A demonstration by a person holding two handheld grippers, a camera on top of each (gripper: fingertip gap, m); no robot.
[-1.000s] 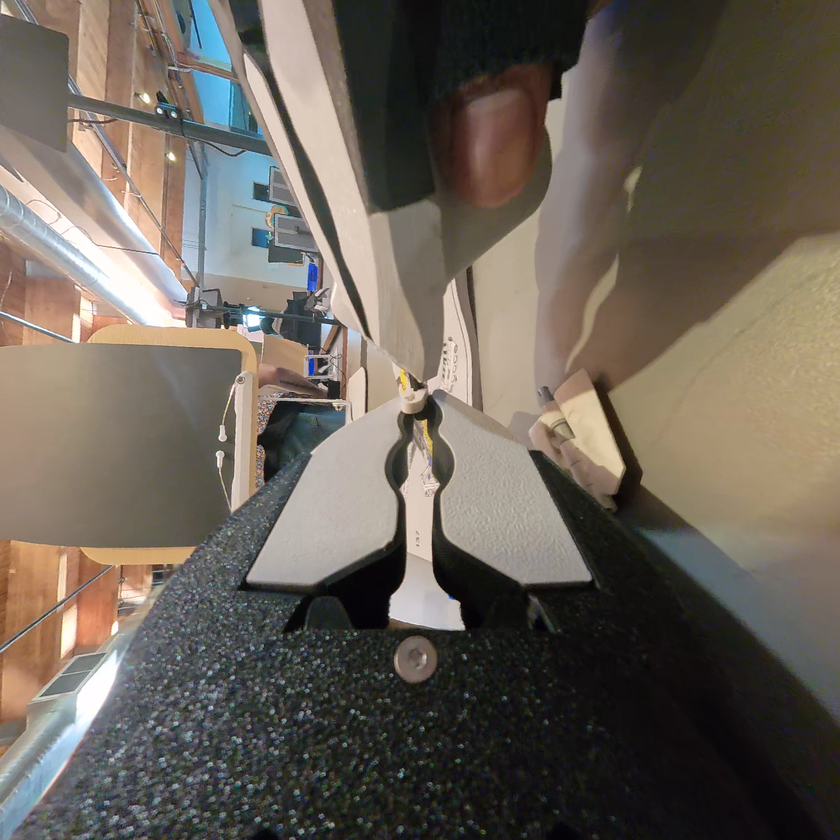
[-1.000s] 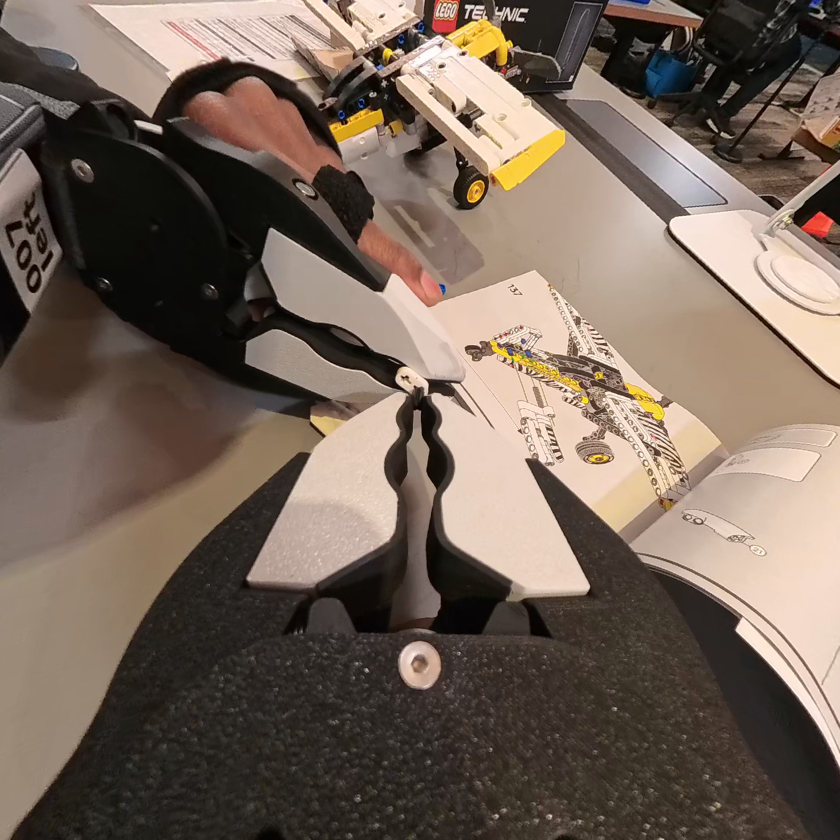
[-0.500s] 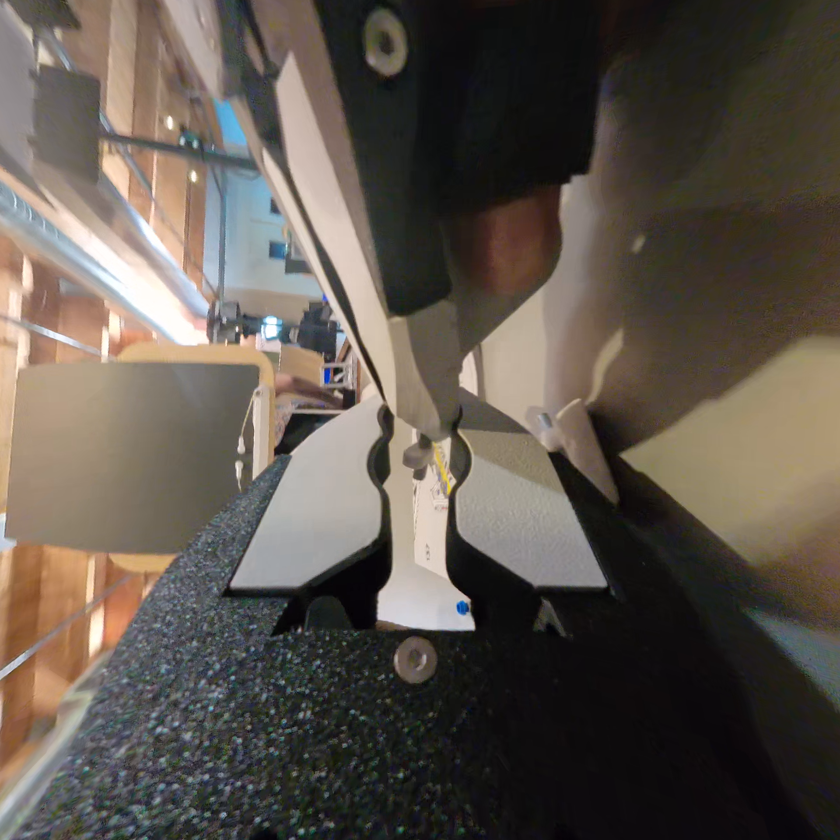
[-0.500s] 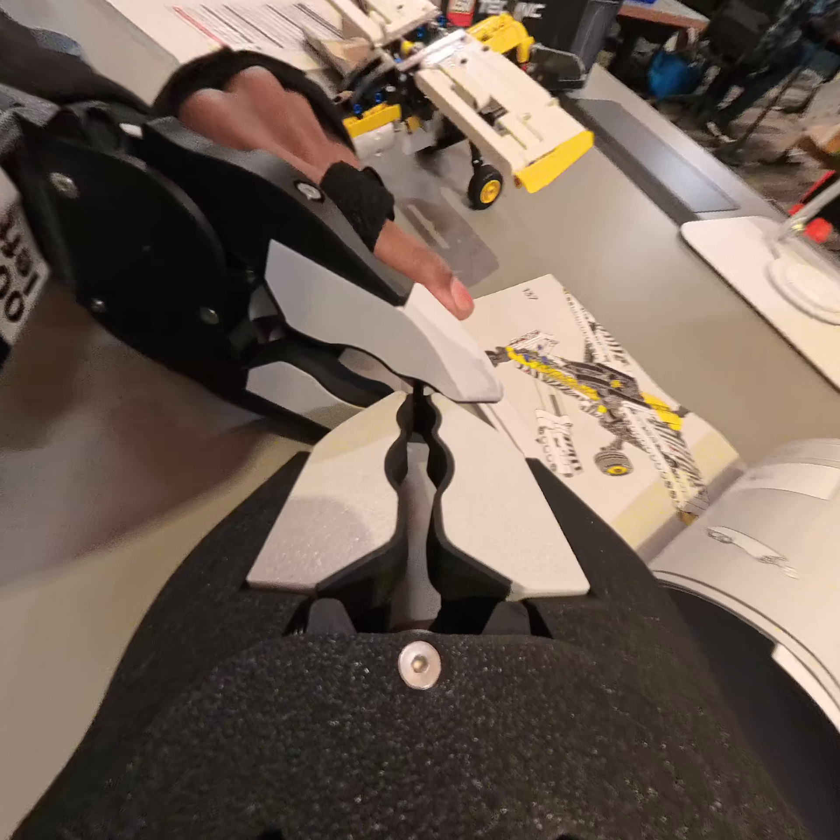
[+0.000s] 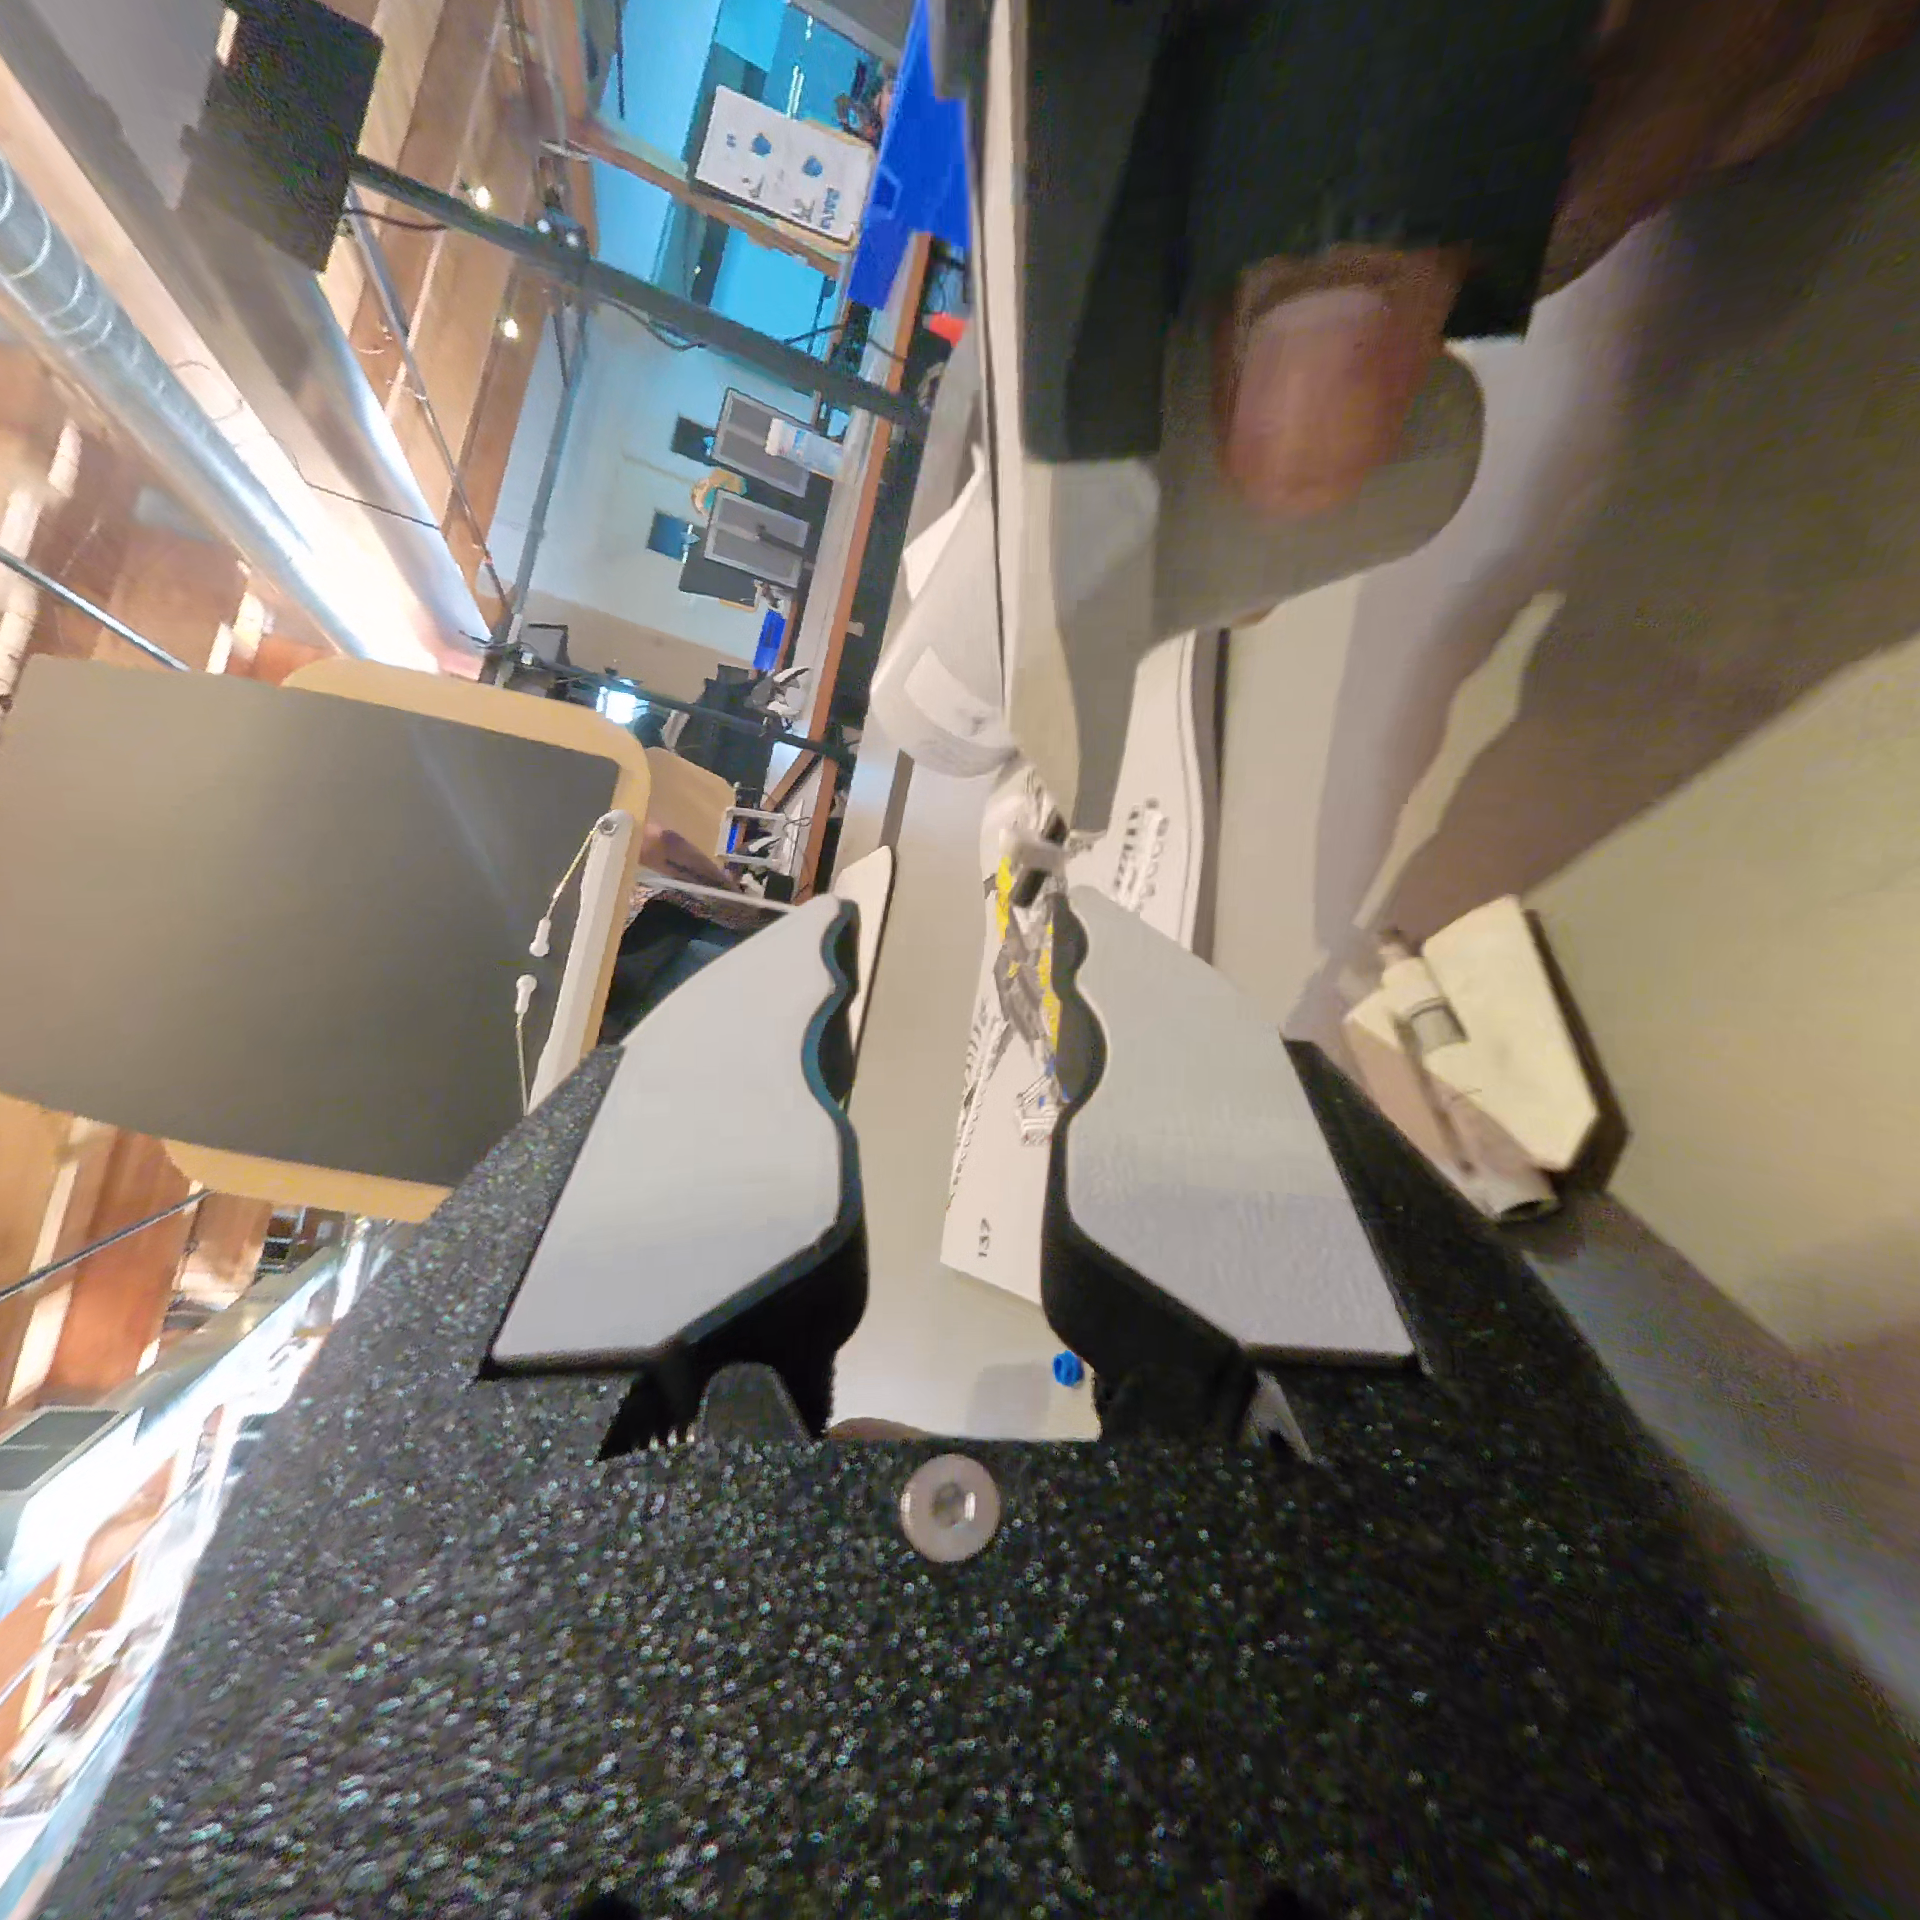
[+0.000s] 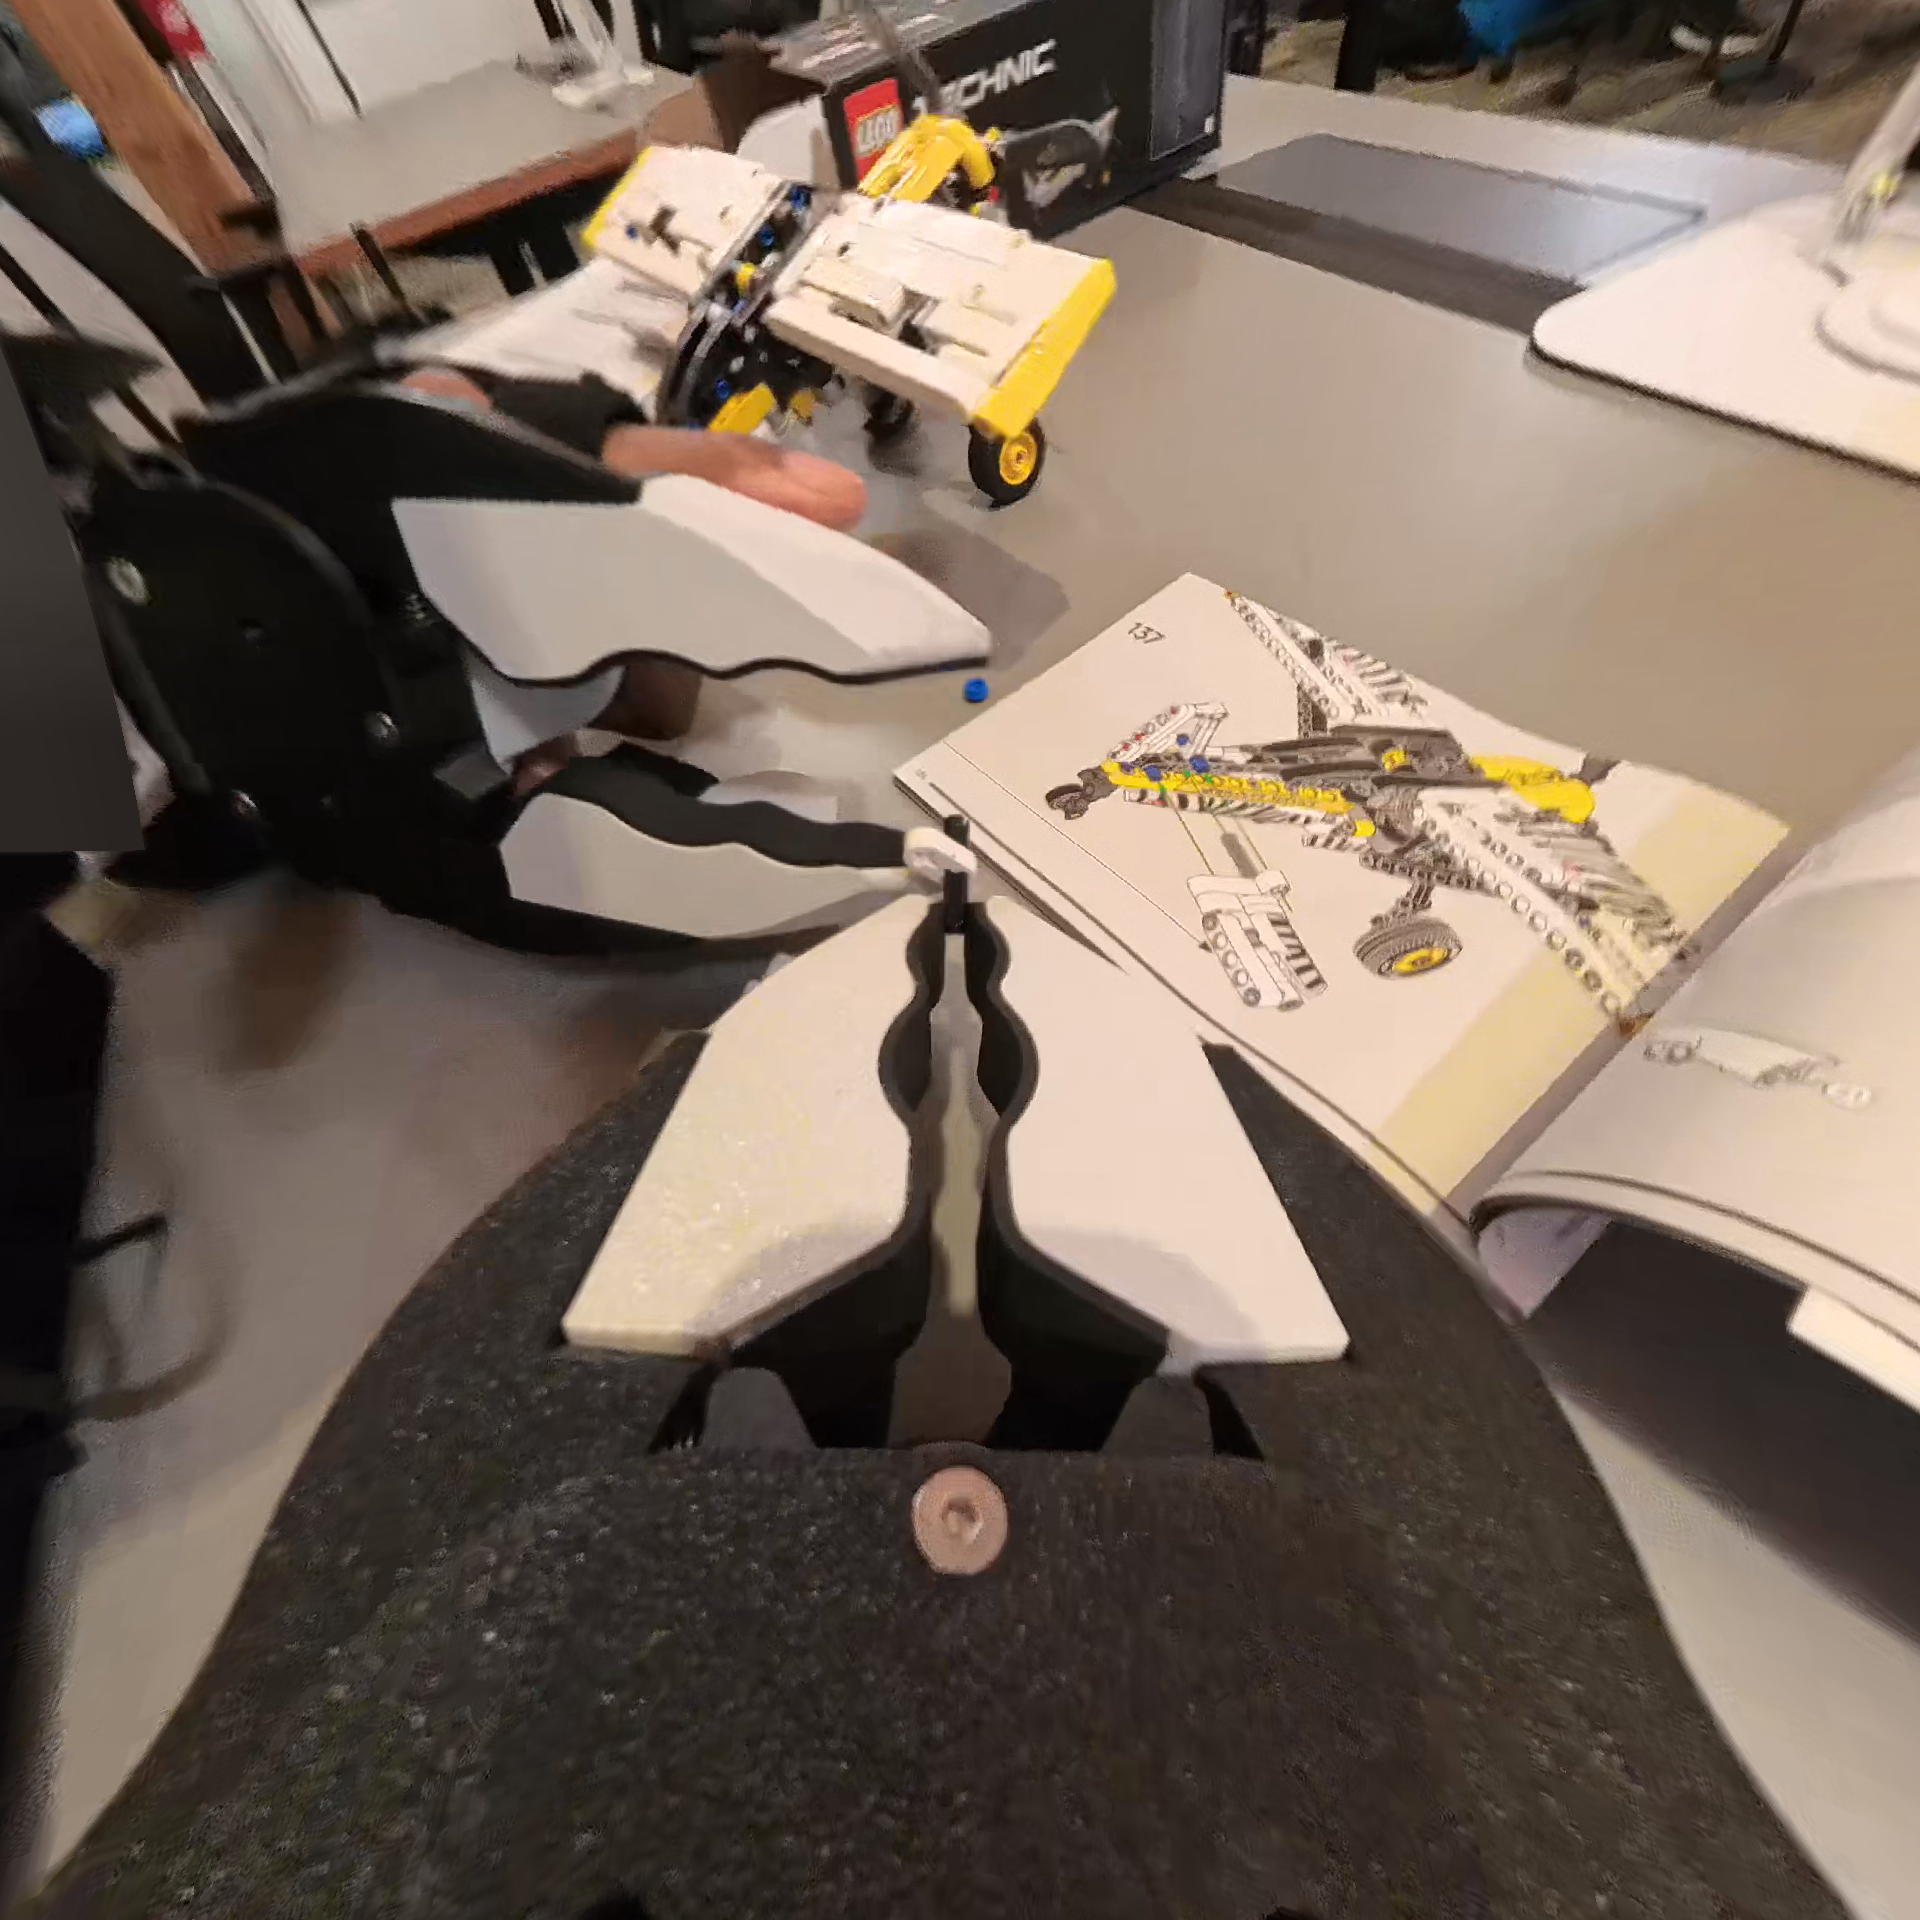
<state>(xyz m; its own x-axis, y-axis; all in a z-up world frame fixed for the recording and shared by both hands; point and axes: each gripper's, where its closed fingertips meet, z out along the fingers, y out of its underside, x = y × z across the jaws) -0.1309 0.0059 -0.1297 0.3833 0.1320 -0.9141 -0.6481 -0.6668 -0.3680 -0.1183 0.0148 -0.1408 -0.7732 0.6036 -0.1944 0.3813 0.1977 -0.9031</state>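
Black axle (image 6: 952, 883) with a white piece (image 6: 938, 850) on it stands pinched in the right gripper's (image 6: 954, 914) closed fingers at frame centre. Left of it, the left gripper's (image 6: 925, 743) fingers gape wide, holding nothing, lower fingertip touching that piece. Beyond lie an open booklet (image 6: 1351, 831), a blue stud (image 6: 975, 688) and, upper centre, a yellow-white model (image 6: 862, 301) on the grey bench (image 6: 1299, 468).

A grey surface (image 6: 1299, 488) carries an open instruction booklet (image 6: 1351, 831) — beyond it stands a white-and-yellow brick-built plane (image 6: 862, 301), a small blue stud (image 6: 975, 688) lies just beside the booklet's far corner, and a white mat (image 6: 1714, 343) sits well off to its far right.
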